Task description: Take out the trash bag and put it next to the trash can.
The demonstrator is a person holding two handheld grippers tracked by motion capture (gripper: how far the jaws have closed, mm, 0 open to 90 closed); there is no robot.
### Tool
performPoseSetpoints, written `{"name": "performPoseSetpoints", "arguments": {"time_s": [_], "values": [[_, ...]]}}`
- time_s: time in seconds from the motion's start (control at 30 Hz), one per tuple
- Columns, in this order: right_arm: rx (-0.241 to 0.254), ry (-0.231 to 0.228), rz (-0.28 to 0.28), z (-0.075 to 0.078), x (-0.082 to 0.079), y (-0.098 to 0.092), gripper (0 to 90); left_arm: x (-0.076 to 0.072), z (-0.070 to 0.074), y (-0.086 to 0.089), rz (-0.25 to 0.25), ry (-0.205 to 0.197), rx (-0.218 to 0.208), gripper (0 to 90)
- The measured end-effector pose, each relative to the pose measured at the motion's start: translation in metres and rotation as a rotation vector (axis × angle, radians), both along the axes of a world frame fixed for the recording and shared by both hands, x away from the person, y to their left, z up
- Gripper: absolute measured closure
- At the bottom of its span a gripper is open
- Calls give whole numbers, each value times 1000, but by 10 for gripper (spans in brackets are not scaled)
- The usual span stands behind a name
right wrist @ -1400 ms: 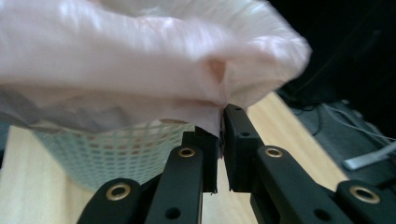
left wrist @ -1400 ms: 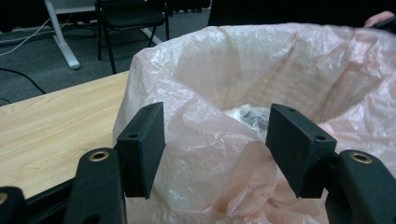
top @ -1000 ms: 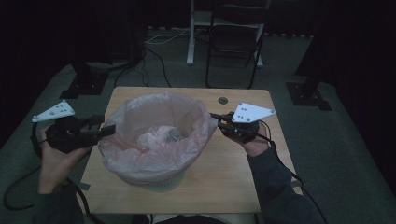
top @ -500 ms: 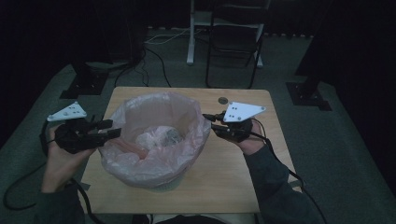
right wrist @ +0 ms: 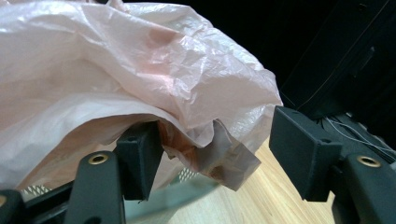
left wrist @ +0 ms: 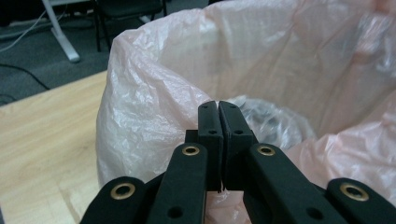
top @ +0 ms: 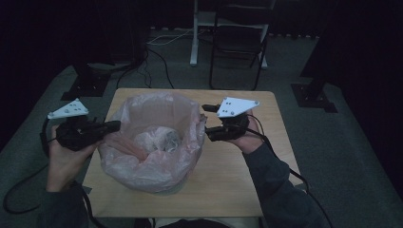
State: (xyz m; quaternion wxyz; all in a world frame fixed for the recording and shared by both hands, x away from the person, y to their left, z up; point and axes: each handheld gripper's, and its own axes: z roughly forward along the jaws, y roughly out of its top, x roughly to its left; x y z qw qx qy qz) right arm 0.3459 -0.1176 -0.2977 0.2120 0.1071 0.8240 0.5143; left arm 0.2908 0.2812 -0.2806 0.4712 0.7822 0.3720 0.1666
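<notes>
Bag: a pink bag (top: 152, 137) lining a bin is seen in the high view, near the desk's (top: 237, 190) left edge.
Left gripper (left wrist: 218, 112): jaws are seen clenched on the bag's rim fold, having just been closing.
Right gripper (right wrist: 210, 144): jaws have just been opening; released, a crumpled rim flap lies loose between them.
Bin contents: crumpled clear waste (top: 159, 140) is visible from above.

The bag (top: 142, 161) is translucent pale pink, crinkled, with whitish-grey crumpled plastic (top: 159, 140) inside. The table (top: 237, 185) is light wood with fine grain. Each hand-held gripper, left (top: 114, 126) and right (top: 207, 121), is matt black with brass rivets and a pale grey plate.
</notes>
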Motion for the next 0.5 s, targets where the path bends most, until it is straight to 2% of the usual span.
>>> {"name": "performPoseSetpoints", "arguments": {"time_s": [0.1,0.4,0.5], "values": [[6,3,6,4,0,2,351,1,3,-3,-8,-5,2,885],[42,19,39,12,1,9,351,1,20,-7,-63,-54,-62,885],[48,18,48,15,1,12,351,1,25,-13,-78,-66,-58,885]]}}
